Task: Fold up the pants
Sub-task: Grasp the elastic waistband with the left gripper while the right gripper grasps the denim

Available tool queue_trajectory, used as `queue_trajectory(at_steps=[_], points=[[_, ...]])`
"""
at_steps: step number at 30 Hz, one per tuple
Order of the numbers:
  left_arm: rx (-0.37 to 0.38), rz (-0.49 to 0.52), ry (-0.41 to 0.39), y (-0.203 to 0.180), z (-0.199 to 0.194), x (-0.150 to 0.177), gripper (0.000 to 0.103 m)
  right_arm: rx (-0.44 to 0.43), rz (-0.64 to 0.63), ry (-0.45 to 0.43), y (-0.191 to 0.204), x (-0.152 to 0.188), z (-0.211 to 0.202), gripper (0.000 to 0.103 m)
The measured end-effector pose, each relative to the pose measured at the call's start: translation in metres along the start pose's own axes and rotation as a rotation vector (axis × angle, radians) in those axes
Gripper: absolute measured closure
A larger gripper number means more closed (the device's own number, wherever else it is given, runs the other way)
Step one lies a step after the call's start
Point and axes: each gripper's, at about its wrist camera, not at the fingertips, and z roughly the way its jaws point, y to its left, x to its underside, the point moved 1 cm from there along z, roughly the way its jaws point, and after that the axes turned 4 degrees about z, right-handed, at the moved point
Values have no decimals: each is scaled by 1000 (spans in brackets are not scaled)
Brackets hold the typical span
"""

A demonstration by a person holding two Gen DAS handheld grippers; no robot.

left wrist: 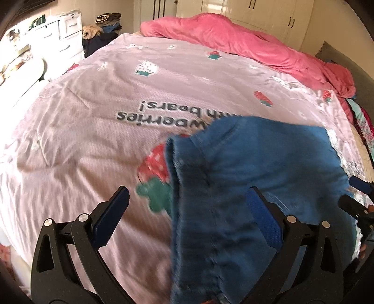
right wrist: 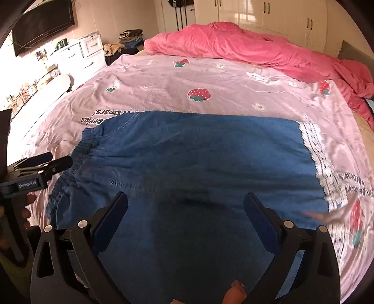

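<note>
Blue denim pants (right wrist: 191, 152) with a white lace hem (right wrist: 315, 149) lie flat on the pink strawberry-print bedspread (right wrist: 210, 79); the elastic waistband (right wrist: 79, 149) is at the left. My right gripper (right wrist: 185, 201) is open above the middle of the pants. My left gripper (left wrist: 187, 196) is open over the waistband edge of the pants (left wrist: 257, 163); it also shows at the left edge of the right wrist view (right wrist: 58, 161). The right gripper's fingers (left wrist: 357, 184) show at the far right of the left wrist view.
A rumpled pink duvet (right wrist: 257, 44) lies along the far side of the bed. White drawers (right wrist: 79, 53) and a pile of clothes (right wrist: 126, 39) stand at the far left. White wardrobes (right wrist: 280, 14) line the back wall.
</note>
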Motion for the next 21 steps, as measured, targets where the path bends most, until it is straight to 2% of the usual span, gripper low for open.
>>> queue_trajectory(at_steps=[4,7,11,14,17,19,21], points=[[-11,9,12,10,18,-17,9,1,-42,21,3,-13,14,4],[32,-33,28,18,30,-24,9,18,-94,24,7,-22,23,4],[22,23,34,15,42,-33,9,26,-142,21,10,-37,35,4],[66,17,43,18,50,-38,9,32,-188,17,15,-50,46,4],[95,54,33,13,56,-40,9,61,-233,29,19,-60,61,4],[114,83,45,9,64,-39,14,50,-246,38,21,-65,69,4],[131,102,68,5,72,-37,31,39,-262,52,24,-69,77,4]])
